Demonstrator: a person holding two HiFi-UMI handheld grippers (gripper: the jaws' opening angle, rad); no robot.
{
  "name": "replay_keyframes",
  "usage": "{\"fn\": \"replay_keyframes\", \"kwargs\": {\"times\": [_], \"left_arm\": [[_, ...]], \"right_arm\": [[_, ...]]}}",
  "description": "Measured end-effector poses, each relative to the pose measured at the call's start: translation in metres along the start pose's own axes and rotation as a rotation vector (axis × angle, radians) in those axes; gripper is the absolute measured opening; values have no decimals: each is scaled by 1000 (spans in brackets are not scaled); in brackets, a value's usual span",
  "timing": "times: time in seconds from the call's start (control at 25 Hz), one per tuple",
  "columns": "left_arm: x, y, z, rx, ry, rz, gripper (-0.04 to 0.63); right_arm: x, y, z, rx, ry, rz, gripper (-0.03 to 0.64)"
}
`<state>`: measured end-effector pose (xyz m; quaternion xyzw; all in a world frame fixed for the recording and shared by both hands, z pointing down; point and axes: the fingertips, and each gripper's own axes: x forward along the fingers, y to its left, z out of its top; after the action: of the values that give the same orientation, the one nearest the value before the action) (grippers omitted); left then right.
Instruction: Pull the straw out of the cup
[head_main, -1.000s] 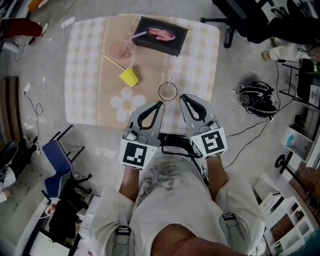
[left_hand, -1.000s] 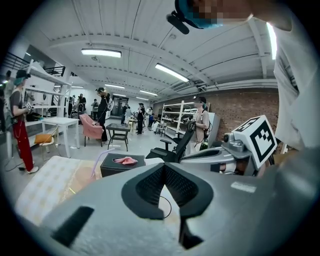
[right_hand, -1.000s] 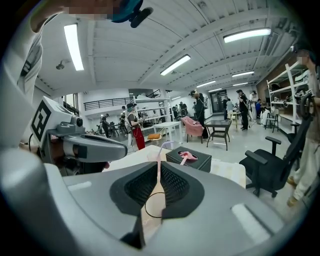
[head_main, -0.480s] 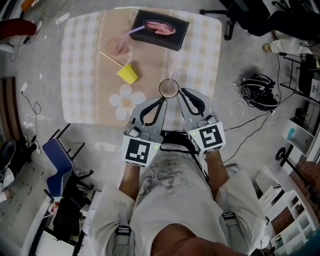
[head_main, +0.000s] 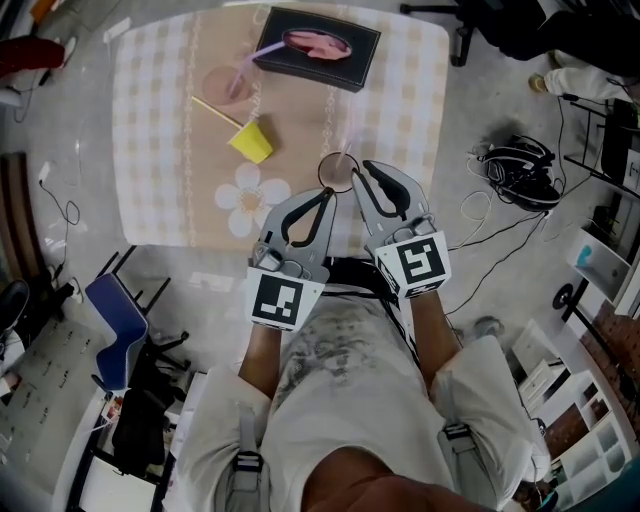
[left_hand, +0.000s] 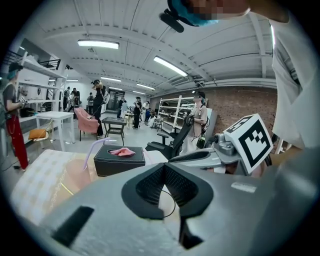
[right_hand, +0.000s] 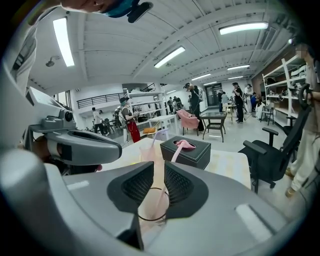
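Clear round cup, pink straw inside, is closer now. My right gripper's ribbed jaws just widened, facing it. Left gripper is pinched closed.

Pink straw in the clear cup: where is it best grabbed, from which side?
Probably the straw, on its bare stretch above the rim of the cup, coming from the near edge of the table: it leans up and away.

A black tissue box sits at the far edge of the checked tablecloth (a pink tissue pokes from its slot). A yellow cup lies tipped near a white flower shape. Headphones rest on the floor beside the table.
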<state>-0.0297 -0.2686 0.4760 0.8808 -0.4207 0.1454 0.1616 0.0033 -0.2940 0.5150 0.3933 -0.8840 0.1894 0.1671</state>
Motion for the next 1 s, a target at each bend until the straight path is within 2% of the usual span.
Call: {"fn": "replay_keyframes", "kwargs": {"times": [1.0], "left_arm": [[15, 12, -13, -12, 27, 4, 0]], "right_arm": [[42, -19, -21, 42, 45, -14, 172]]}}
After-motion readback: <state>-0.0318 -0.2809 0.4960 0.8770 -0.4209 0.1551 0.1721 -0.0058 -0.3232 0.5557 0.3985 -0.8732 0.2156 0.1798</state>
